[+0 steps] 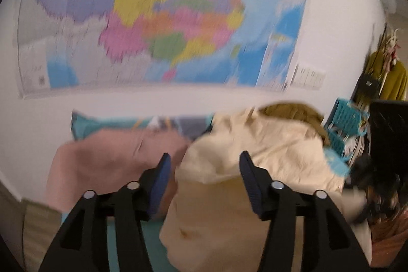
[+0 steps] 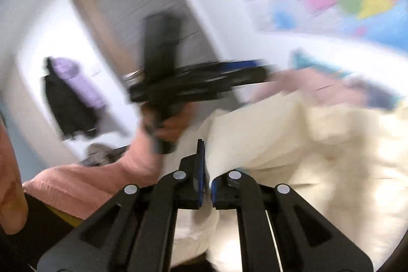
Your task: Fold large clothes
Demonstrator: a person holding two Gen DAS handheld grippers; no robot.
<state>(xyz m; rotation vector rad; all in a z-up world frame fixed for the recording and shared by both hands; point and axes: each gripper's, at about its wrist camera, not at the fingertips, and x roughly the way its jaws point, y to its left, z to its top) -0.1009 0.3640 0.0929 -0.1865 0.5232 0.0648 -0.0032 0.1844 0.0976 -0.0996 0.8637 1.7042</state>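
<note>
A large cream garment (image 1: 257, 159) is bunched up and held in the air in front of my left gripper (image 1: 204, 165), which is open with nothing between its jaws. In the right wrist view my right gripper (image 2: 207, 157) is shut on a fold of the same cream garment (image 2: 306, 144), which spreads to the right. The left gripper (image 2: 193, 83) shows there too, blurred, in the person's hand at centre left. A pink garment (image 1: 109, 157) lies behind the cream one on the bed.
A teal bed cover (image 1: 102, 122) lies against a white wall with a big coloured map (image 1: 163, 14). Blue baskets (image 1: 344, 124) and hanging clothes (image 1: 390, 78) stand at the right. A door (image 2: 132, 24) and hanging dark and purple coats (image 2: 71, 93) are at the left.
</note>
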